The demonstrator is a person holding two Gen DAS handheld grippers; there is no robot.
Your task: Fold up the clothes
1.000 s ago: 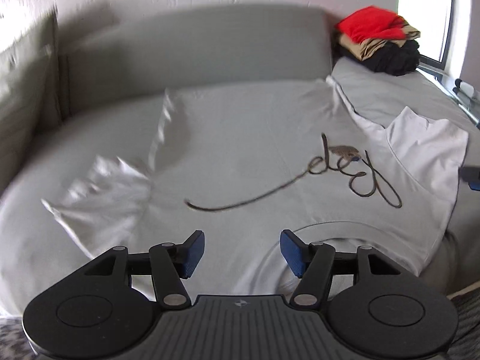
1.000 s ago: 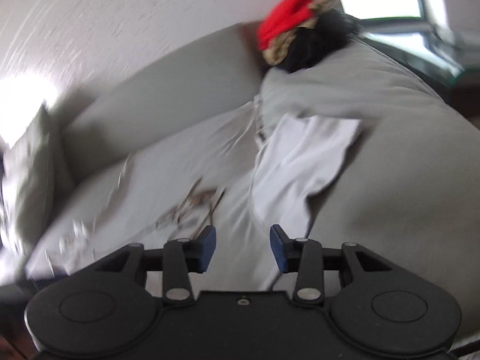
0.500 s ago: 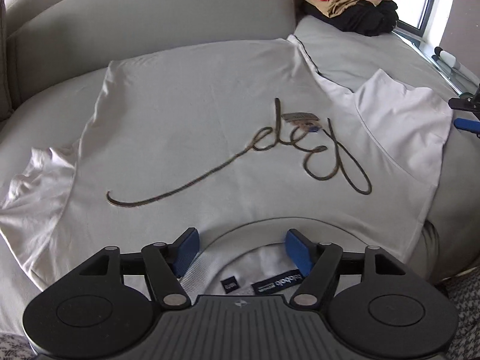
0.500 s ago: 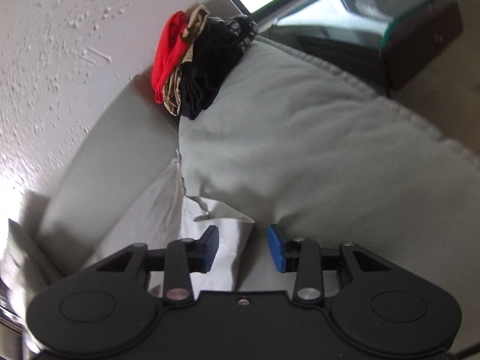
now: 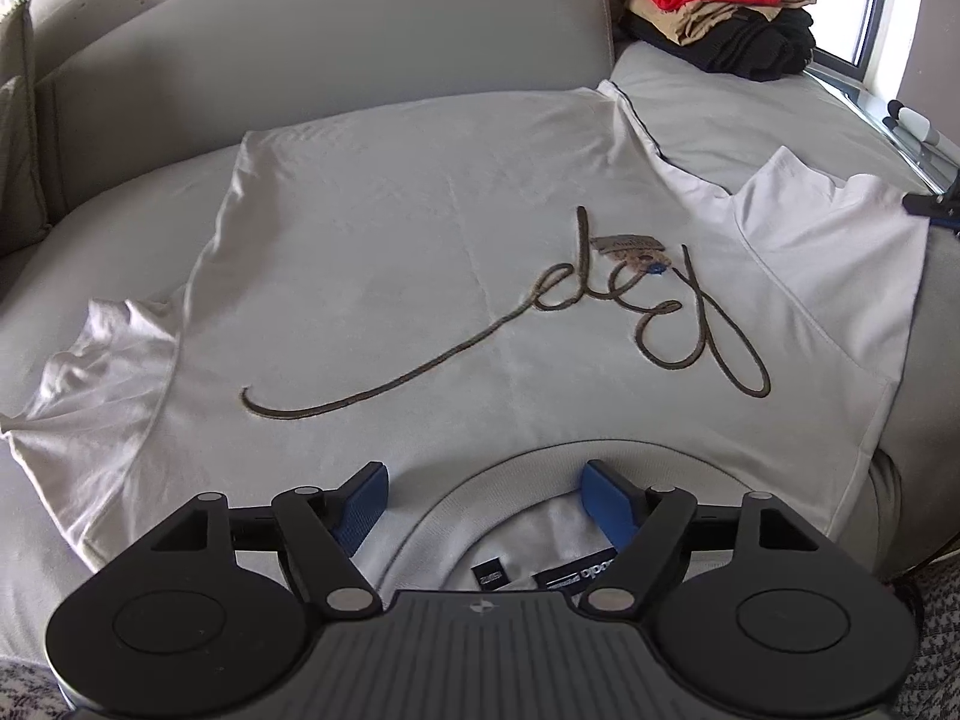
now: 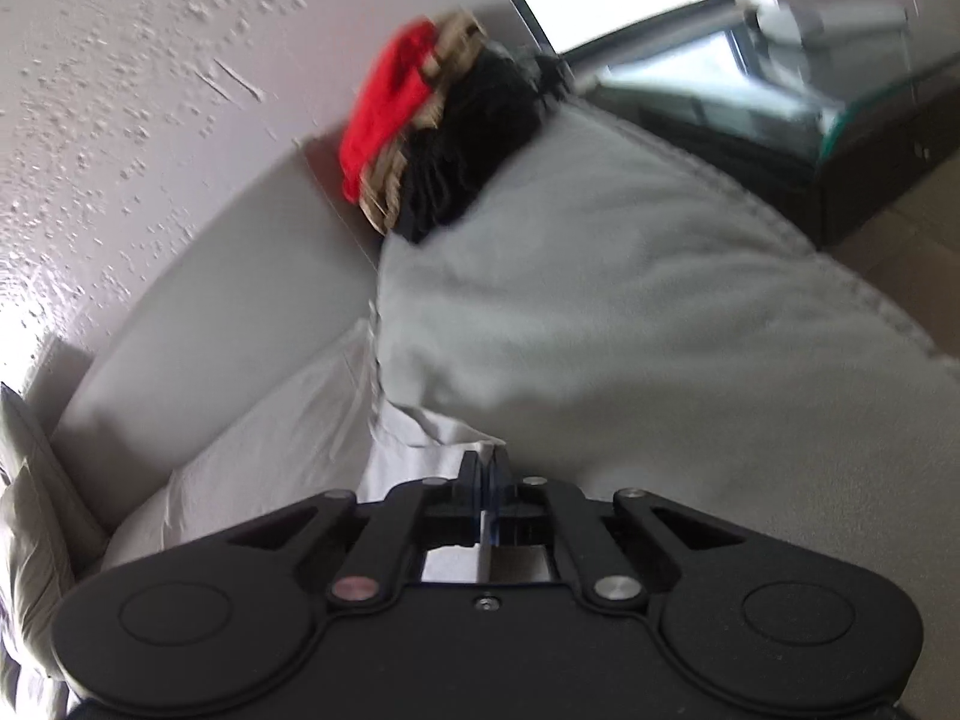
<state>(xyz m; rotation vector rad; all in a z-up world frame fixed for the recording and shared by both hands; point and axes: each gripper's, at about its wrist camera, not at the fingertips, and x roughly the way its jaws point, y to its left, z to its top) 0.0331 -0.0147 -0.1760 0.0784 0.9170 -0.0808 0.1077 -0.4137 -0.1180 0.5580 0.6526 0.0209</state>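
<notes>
Two grippers are in view over a grey sofa [image 5: 336, 42]. Half a second ago the right gripper [image 6: 487, 483] stood open beside the sleeve; its fingers are now pressed together on the sleeve edge of the white T-shirt [image 5: 456, 276]. Left gripper [image 5: 483, 495] remains wide apart, gripping nothing, straddling the collar just ahead of it. Shirt lies flat, print side up, collar nearest this gripper, hem far, long axis running away from it. Stacked folded clothes [image 5: 726, 6] sit far right.
</notes>
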